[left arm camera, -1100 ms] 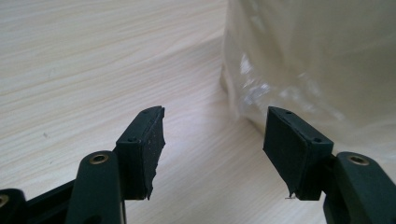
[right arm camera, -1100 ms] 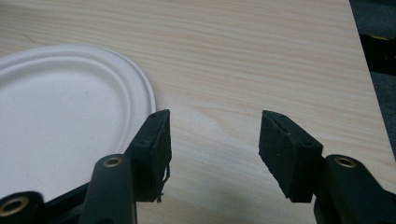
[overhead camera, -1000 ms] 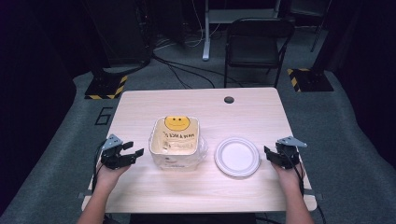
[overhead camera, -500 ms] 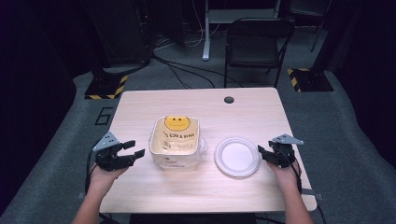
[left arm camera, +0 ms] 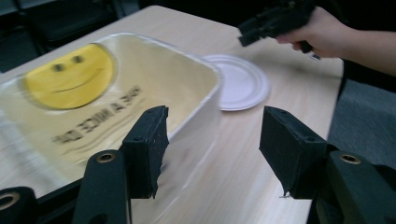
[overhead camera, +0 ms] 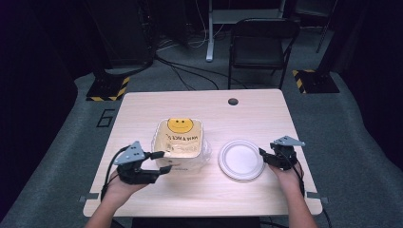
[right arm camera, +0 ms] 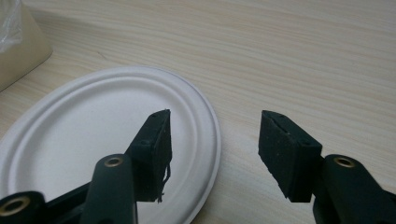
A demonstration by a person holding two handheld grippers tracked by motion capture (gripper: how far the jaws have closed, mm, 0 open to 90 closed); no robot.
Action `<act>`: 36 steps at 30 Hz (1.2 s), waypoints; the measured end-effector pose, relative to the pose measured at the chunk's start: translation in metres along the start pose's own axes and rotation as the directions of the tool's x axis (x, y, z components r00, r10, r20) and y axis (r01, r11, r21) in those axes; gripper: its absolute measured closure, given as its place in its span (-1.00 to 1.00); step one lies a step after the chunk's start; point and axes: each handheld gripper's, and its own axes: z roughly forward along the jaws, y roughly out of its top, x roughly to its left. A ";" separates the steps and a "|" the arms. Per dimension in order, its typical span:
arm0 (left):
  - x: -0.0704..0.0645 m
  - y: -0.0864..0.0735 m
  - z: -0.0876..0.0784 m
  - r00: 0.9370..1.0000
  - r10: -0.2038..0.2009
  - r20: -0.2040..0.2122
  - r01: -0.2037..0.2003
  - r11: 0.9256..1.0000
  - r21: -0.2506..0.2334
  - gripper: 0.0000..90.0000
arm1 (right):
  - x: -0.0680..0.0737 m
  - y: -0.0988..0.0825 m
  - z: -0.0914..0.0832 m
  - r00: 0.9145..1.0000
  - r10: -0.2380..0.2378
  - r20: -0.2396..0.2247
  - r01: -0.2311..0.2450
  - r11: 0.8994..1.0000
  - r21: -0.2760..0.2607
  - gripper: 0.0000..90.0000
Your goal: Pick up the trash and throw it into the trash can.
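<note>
Approach step: left gripper [left arm camera: 212,149], jaws spread and just closing, straddles the near wall of the bagged box [overhead camera: 180,142] at mid-table; nothing pinched yet. Right gripper [right arm camera: 212,154], spread, hovers over the plate [right arm camera: 93,154] rim. Next: pinch the wall squarely

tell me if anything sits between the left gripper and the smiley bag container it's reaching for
Nothing visible does. The left gripper is already at the near corner of the bag-wrapped container; its jaws have just been closing, one over the inside and one outside the wall, not yet pressing. The paper plate lies off to the side by the right gripper.
</note>
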 end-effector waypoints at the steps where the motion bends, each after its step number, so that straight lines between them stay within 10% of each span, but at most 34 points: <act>1: -0.005 0.002 0.008 1.000 0.011 0.019 -0.011 1.000 0.009 -0.09 | 0.000 0.000 0.001 1.000 -0.003 -0.001 0.003 1.000 0.000 -0.04; 7: -0.032 0.010 0.055 0.989 0.063 0.131 -0.072 0.995 0.067 -0.05 | 0.004 0.001 0.007 1.000 -0.013 -0.007 0.013 1.000 0.011 -0.05; 16: -0.056 0.010 0.105 0.980 0.042 0.195 -0.060 0.994 0.090 -0.05 | 0.006 0.002 0.009 1.000 -0.015 -0.014 0.015 1.000 0.013 -0.05; 36: -0.077 -0.010 0.205 0.989 0.008 0.147 -0.028 0.990 0.137 -0.06 | 0.004 0.000 0.017 0.999 0.017 -0.028 -0.016 1.000 0.019 -0.06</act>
